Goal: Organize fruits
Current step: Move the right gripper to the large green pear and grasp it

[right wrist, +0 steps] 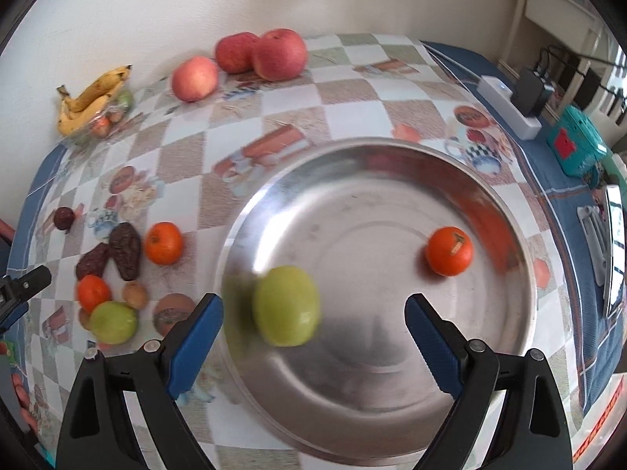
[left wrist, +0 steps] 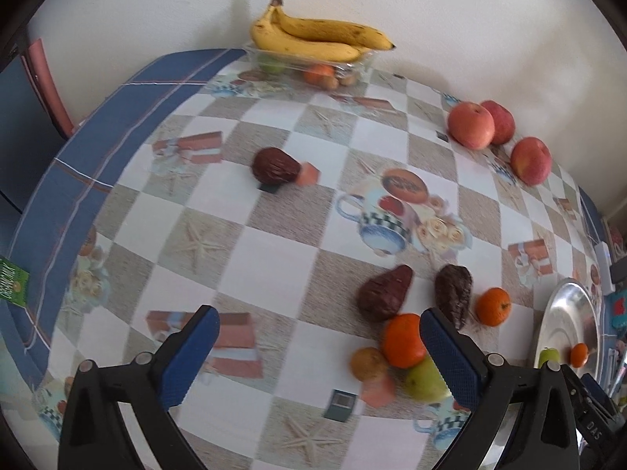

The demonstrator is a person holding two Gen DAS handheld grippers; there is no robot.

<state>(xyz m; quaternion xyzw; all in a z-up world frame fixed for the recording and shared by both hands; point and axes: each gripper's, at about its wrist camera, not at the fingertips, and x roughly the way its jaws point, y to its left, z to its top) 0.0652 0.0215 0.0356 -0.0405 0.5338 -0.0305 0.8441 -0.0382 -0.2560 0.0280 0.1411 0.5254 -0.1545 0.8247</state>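
Observation:
A large steel plate fills the right wrist view and holds a blurred green fruit and a tangerine. My right gripper hovers open above the plate, the green fruit just inside its left finger, untouched. My left gripper is open over the tablecloth with nothing between its fingers. Just right of it lies a cluster: two dark avocados, two tangerines, a kiwi and a green pear. A third avocado lies farther back.
Three red apples sit by the wall at the back right. Bananas rest on a clear container of fruit at the back. A power strip and a teal box lie at the table's right edge.

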